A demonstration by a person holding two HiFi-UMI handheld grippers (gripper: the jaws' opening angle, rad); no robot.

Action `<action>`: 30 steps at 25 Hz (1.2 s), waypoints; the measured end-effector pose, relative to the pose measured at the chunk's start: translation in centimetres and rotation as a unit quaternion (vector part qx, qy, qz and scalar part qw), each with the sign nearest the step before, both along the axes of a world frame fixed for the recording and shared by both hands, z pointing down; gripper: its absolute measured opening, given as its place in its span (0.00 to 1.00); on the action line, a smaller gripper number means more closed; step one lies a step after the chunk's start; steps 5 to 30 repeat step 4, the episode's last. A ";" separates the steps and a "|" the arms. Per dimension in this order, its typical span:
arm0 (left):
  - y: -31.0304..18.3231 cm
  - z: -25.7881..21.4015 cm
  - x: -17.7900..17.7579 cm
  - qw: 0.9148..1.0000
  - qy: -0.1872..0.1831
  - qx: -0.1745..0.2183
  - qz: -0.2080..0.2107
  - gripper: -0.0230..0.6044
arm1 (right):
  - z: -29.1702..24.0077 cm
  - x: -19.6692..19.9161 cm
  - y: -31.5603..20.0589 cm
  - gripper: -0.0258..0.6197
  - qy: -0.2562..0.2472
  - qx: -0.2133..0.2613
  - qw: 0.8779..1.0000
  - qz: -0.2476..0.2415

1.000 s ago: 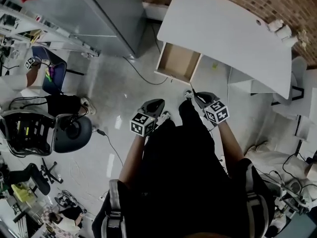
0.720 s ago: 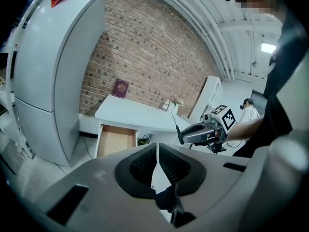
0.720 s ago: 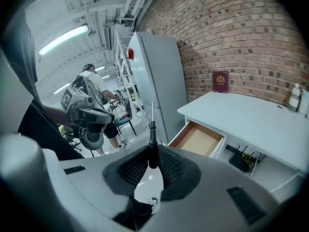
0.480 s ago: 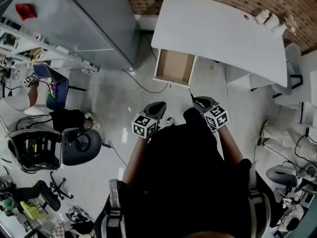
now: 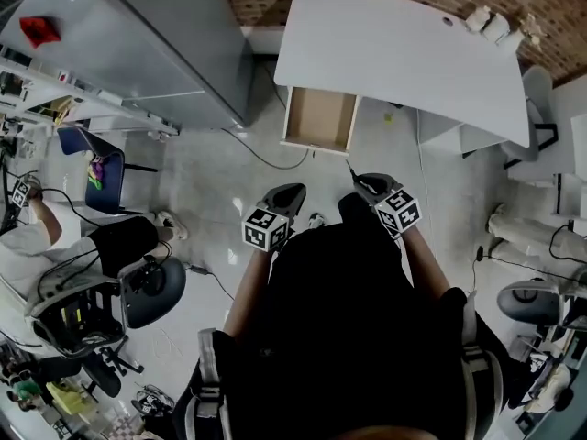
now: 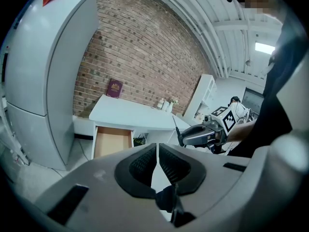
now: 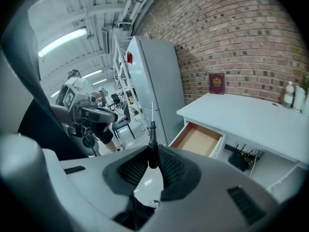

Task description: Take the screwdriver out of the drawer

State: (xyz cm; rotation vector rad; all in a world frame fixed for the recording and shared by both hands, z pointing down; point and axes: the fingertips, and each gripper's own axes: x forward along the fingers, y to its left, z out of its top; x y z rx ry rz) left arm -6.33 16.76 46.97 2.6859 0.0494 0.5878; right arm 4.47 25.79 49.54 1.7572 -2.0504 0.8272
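Removal step judged done: slim black-handled metal screwdriver lifted clear of the open wooden drawer.
Head view: drawer seen empty. Left gripper view: left tool clenched on nothing. Right gripper view: screwdriver gripped upright by right tool; a set-down spot is needed next.

Bare wooden drawer, glossy floor

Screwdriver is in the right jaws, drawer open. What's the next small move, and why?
Probably reach the left gripper toward the drawer to push it shut: it looks empty, the left jaws are together on nothing, and the right gripper grips the screwdriver.
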 end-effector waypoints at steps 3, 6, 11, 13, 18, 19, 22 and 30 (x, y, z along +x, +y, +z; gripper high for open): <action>0.3 -1.0 -0.4 1.000 0.000 0.001 0.000 0.08 | -1.0 -0.3 0.3 0.22 0.003 0.000 1.000 0.000; 0.3 -1.3 -0.5 1.000 0.000 0.001 0.000 0.08 | -1.3 -0.4 0.4 0.22 0.003 0.000 1.000 0.000; 0.3 -1.3 -0.5 1.000 0.000 0.001 0.000 0.08 | -1.3 -0.4 0.4 0.22 0.003 0.000 1.000 0.000; 0.3 -1.3 -0.5 1.000 0.000 0.001 0.000 0.08 | -1.3 -0.4 0.4 0.22 0.003 0.000 1.000 0.000; 0.3 -1.3 -0.5 1.000 0.000 0.001 0.000 0.08 | -1.3 -0.4 0.4 0.22 0.003 0.000 1.000 0.000; 0.3 -1.3 -0.5 1.000 0.000 0.001 0.000 0.08 | -1.3 -0.4 0.4 0.22 0.003 0.000 1.000 0.000; 0.3 -1.3 -0.5 1.000 0.000 0.001 0.000 0.08 | -1.3 -0.4 0.4 0.22 0.003 0.000 1.000 0.000; 0.3 -1.3 -0.5 1.000 0.000 0.001 0.000 0.08 | -1.3 -0.4 0.4 0.22 0.003 0.000 1.000 0.000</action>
